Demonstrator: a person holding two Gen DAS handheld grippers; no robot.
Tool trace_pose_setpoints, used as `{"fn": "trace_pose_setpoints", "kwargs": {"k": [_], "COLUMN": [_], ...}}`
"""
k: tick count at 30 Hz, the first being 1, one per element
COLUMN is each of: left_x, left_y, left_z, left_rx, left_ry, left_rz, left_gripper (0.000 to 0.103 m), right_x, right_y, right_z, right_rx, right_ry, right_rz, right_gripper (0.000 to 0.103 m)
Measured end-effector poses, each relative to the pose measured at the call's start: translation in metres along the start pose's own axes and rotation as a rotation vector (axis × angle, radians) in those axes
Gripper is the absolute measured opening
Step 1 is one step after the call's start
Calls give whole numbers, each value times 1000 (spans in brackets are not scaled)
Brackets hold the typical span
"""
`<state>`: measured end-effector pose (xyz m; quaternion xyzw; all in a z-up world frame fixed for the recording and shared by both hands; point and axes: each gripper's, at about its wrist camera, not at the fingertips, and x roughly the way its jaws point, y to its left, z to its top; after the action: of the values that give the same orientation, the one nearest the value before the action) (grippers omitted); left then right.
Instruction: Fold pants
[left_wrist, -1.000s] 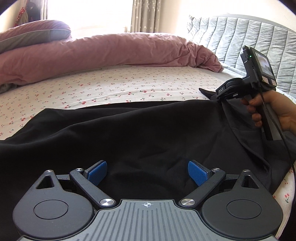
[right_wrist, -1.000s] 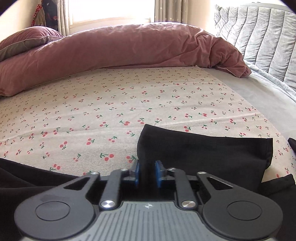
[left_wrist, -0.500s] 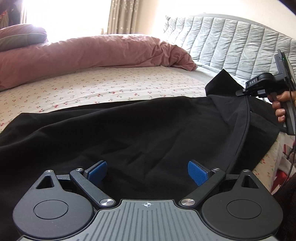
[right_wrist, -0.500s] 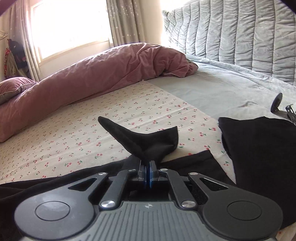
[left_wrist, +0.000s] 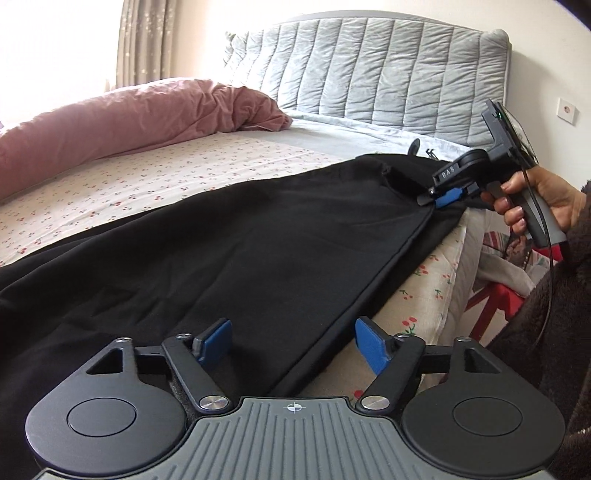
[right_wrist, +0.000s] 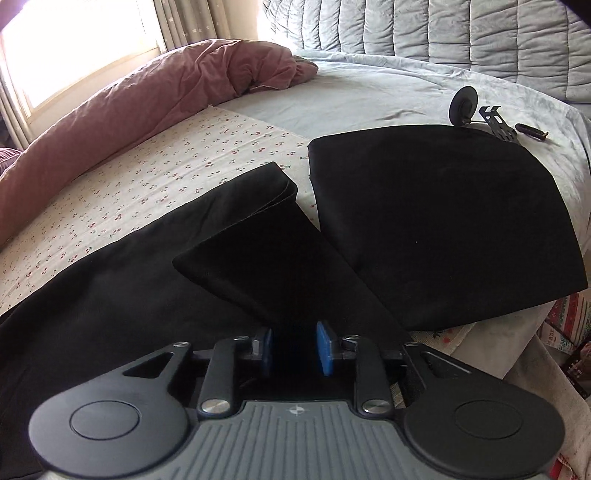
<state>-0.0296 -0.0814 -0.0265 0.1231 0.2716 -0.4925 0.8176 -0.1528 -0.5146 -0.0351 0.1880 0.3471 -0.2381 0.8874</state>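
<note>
Pants (left_wrist: 229, 251) lay spread along the bed's (left_wrist: 184, 170) near edge, their far end cut off. Left gripper (left_wrist: 291, 343) hovered low with jaws wide apart; right gripper (right_wrist: 293, 349) stood parted over a leg.

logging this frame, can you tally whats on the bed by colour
black: 3, the pants, a separate folded black garment and small metal hardware beyond it
pink: 1, the duvet rolled along the far side
white with red cherries: 1, the sheet
grey: 1, the quilted cover
total: 6
</note>
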Motion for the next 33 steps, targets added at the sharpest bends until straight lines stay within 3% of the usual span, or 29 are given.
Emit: {"fn": "trace_pose_setpoints", "kwargs": {"k": [3, 7, 9, 12, 16, 19, 21, 22, 26, 33], "left_x": [4, 4, 3, 2, 2, 3, 3, 2, -4, -9], "left_y": [-5, -3, 1, 4, 6, 5, 4, 4, 6, 9], "left_z": [-3, -3, -3, -3, -2, -1, -1, -1, 1, 2], "left_rx": [38, 22, -6, -27, -46, -53, -55, -55, -46, -35], "left_ry": [22, 17, 13, 15, 20, 21, 19, 15, 13, 57], "left_rz": [5, -1, -9, -16, -22, -20, -15, -9, -14, -63], "left_gripper": [45, 29, 23, 19, 16, 14, 12, 10, 2, 1], "right_x": [1, 6, 6, 3, -4, -3, 0, 0, -7, -23], "right_y": [6, 3, -5, -21, -28, -35, -38, -38, -29, -19], "right_z": [0, 6, 10, 14, 13, 13, 13, 13, 11, 2], "right_rx": [-47, -31, 14, 121, 129, 170, 192, 192, 129, 16], "right_ry": [-52, -78, -97, -95, -123, -118, -117, -114, -107, -61], "right_rz": [11, 47, 8, -15, -39, 13, 38, 39, -34, -145], "right_gripper": [42, 40, 37, 36, 37, 40, 29, 6, 5, 5]}}
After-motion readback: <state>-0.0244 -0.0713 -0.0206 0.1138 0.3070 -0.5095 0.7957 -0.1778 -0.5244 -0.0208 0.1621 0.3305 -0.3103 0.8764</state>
